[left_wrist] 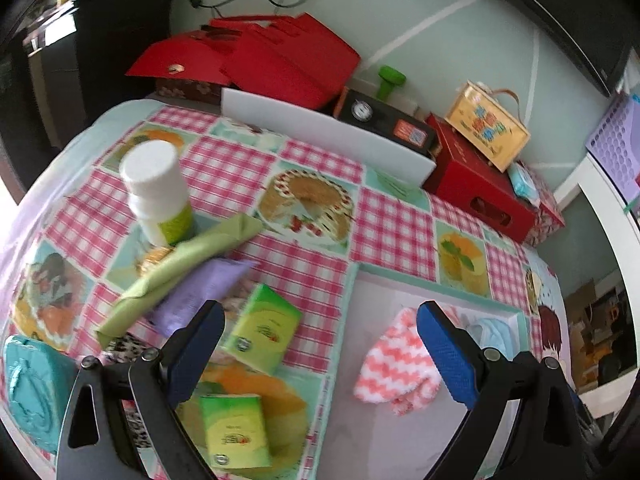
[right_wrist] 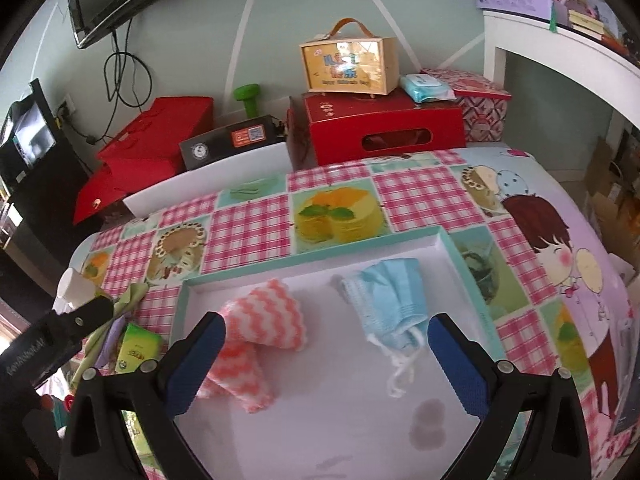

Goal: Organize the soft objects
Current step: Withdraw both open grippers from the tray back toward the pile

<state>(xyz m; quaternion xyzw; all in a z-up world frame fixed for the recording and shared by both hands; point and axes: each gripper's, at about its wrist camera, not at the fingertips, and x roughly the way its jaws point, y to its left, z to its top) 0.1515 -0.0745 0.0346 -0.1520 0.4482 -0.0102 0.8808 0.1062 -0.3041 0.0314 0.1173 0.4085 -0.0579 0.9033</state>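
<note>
1. The left tool (left_wrist: 320, 320) hangs over the counter (left_wrist: 320, 184) with its 2 blue-padded fingers (left_wrist: 444, 344) spread wide and nothing between them.
2. Just past its left finger lies a green tissue pack (left_wrist: 266, 334); a second tissue pack (left_wrist: 234, 430) lies nearer the camera, under the tool.
3. By its right finger, a pink and white striped cloth (left_wrist: 394, 368) lies inside the shallow white tray (left_wrist: 352, 300) with the teal rim.
4. Left of the tray, a rolled green cloth (left_wrist: 180, 268) lies across a purple cloth (left_wrist: 196, 292), and a white bottle (left_wrist: 158, 192) stands upright at the green roll's far side.
5. A teal pouch (left_wrist: 34, 392) sits at the near left edge of the counter.
6. The right tool (right_wrist: 326, 332) hovers over the tray (right_wrist: 312, 258), its fingers (right_wrist: 460, 364) also wide apart and empty.
7. In the right wrist view the striped cloth (right_wrist: 260, 340) lies by the left finger and a light blue knitted cloth (right_wrist: 388, 300) by the right finger; the 2 cloths lie apart on the tray floor.
8. Behind the counter, red boxes (right_wrist: 380, 128), a yellow case with a handle (right_wrist: 348, 66) and a black box (right_wrist: 228, 142) stand against the wall.
</note>
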